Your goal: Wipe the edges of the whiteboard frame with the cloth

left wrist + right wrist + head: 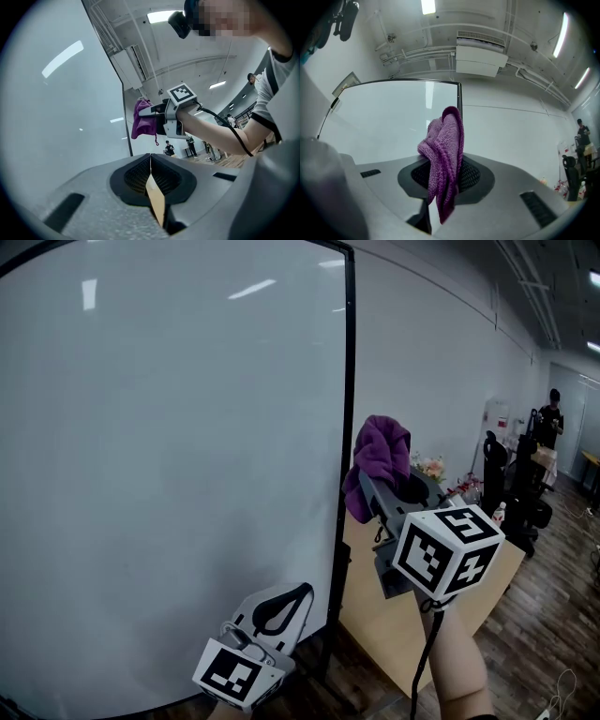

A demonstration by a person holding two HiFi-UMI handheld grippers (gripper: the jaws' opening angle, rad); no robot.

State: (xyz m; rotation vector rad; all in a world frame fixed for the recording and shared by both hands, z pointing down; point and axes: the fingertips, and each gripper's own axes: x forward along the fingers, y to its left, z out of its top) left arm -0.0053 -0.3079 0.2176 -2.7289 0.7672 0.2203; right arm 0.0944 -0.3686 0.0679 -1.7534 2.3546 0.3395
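Head view: grips a crumpled purple knitted cloth [380, 457] in the right gripper [373, 486], raised just beside the thin black frame edge [349, 427] of the large white whiteboard [169, 474]; touching or not, cannot tell. Holds the left gripper [291, 601] low before the board.

Left gripper view: clenched shut on nothing.

Right gripper view: clamped on the cloth, bunched above and drooping below.

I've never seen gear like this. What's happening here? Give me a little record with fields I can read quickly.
Right hand-held gripper: shut on a purple cloth, raised
Left hand-held gripper: shut, holding nothing, held low
Whiteboard: upright, with a thin black frame
Cloth position: just beside the frame's right edge; I can't tell whether it touches
Background: wooden desk, distant person
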